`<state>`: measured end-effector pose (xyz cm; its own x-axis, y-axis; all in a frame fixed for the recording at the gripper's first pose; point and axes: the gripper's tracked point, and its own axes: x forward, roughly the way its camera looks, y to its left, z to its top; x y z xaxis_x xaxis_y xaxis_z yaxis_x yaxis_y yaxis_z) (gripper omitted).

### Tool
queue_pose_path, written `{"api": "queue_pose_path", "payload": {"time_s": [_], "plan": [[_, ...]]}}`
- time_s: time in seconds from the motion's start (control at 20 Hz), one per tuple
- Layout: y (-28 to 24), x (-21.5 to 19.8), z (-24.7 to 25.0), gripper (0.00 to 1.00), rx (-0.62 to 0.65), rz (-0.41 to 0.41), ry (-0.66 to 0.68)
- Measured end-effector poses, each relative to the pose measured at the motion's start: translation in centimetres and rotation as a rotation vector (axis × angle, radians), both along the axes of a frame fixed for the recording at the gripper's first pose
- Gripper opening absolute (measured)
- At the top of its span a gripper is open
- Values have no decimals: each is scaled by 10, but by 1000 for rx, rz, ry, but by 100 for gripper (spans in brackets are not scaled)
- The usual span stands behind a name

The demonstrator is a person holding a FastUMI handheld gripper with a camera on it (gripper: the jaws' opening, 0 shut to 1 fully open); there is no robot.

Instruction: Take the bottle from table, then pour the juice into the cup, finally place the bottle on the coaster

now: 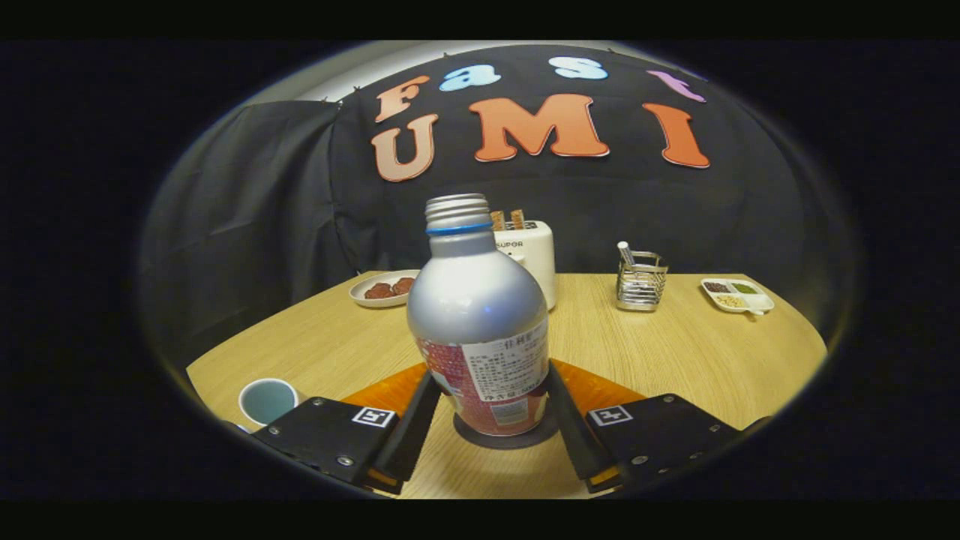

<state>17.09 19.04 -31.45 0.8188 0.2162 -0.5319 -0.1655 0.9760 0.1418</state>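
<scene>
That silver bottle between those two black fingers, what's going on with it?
A person's handheld gripper has its fingers on either side of an uncapped silver bottle, which stands upright on a dark round coaster on the wooden table. Whether the fingers are pressing on it is hard to tell. A pale cup sits off to the left. A toaster stands beyond the bottle.

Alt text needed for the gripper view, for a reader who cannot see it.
The gripper has its fingers on both sides of an upright, uncapped silver bottle standing on a dark round coaster on a wooden table. A cup sits off to the side.
</scene>
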Motion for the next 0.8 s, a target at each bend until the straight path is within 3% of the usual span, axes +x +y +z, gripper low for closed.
{"api": "queue_pose_path", "payload": {"time_s": [0.4,0.6,0.8], "plan": [[-2,-6,-17,79,14,-7,9],[-3,-10,-16,84,-21,13,-6],[-3,-14,1,98,-25,19,-44]]}}
